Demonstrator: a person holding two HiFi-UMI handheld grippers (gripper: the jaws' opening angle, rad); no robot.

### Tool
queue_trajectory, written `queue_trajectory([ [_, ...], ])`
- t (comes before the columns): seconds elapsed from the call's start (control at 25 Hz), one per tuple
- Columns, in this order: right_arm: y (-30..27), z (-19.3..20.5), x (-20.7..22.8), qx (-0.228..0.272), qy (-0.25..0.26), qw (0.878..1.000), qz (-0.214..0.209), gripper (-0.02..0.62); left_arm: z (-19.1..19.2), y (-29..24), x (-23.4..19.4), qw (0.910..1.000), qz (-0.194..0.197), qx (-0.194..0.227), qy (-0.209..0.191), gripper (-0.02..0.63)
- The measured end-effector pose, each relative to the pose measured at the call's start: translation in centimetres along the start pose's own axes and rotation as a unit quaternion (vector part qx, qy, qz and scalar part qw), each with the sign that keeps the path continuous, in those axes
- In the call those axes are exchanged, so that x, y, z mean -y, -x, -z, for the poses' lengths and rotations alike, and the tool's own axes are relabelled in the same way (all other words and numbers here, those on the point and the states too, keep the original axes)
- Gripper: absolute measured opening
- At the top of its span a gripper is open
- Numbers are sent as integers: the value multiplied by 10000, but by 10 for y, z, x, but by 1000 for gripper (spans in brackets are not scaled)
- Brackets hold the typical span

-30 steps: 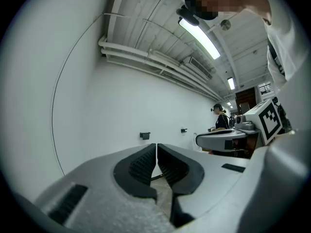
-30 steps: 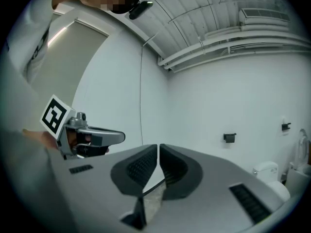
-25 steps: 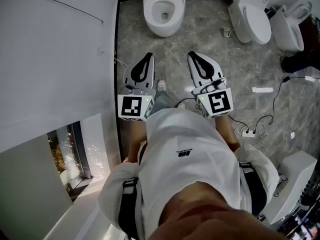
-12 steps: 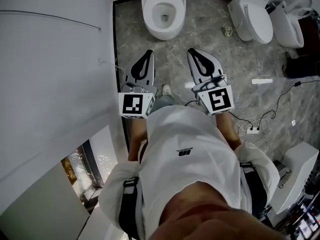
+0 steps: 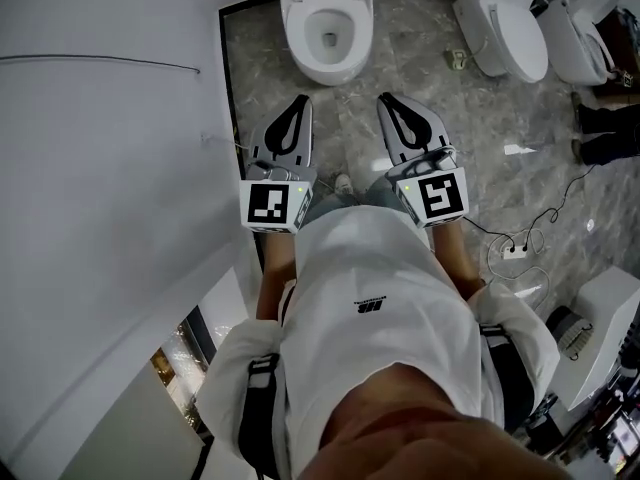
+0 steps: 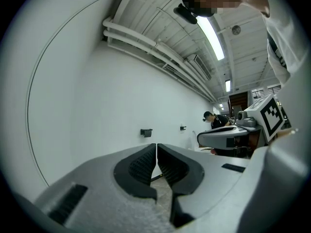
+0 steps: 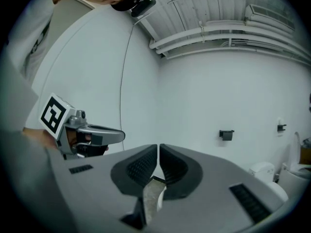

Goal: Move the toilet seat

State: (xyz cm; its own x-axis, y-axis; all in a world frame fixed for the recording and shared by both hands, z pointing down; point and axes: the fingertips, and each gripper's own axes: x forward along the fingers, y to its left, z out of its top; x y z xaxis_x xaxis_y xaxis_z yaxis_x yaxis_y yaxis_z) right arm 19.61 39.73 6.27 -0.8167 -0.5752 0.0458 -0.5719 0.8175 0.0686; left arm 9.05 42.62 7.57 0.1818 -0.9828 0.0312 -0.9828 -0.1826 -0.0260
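Both your left gripper [image 5: 299,102] and your right gripper [image 5: 386,101] are shut tight, holding nothing, near the toilet [image 5: 352,54].

Left gripper [image 5: 297,105] and right gripper [image 5: 386,102] point toward 12 o'clock, level, side by side, fingers [image 6: 140,168] pressed together, nothing between.
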Motion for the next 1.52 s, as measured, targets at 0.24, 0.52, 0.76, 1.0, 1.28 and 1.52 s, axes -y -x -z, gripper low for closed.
queue_trajectory([
  [0.24,-15,12,10,-184,-9,9997,144,37,5,-19,-16,10000,85,-6,51,34],
  [0.52,-47,11,22,-200,38,9997,113,37,10,-42,-41,10000,37,-39,63,34],
  [0.76,-81,23,41,-338,33,9994,116,37,24,-72,-63,9998,2,-145,111,34],
  [1.0,-118,23,66,-340,-53,9994,20,37,26,-109,-86,9998,-105,-174,70,34],
  [1.28,-175,36,103,-434,-79,9990,-87,37,28,-157,-121,9993,-253,-261,44,34],
  [1.52,-217,66,134,-663,-231,9975,-90,37,50,-202,-145,9985,-329,-428,75,34],
])
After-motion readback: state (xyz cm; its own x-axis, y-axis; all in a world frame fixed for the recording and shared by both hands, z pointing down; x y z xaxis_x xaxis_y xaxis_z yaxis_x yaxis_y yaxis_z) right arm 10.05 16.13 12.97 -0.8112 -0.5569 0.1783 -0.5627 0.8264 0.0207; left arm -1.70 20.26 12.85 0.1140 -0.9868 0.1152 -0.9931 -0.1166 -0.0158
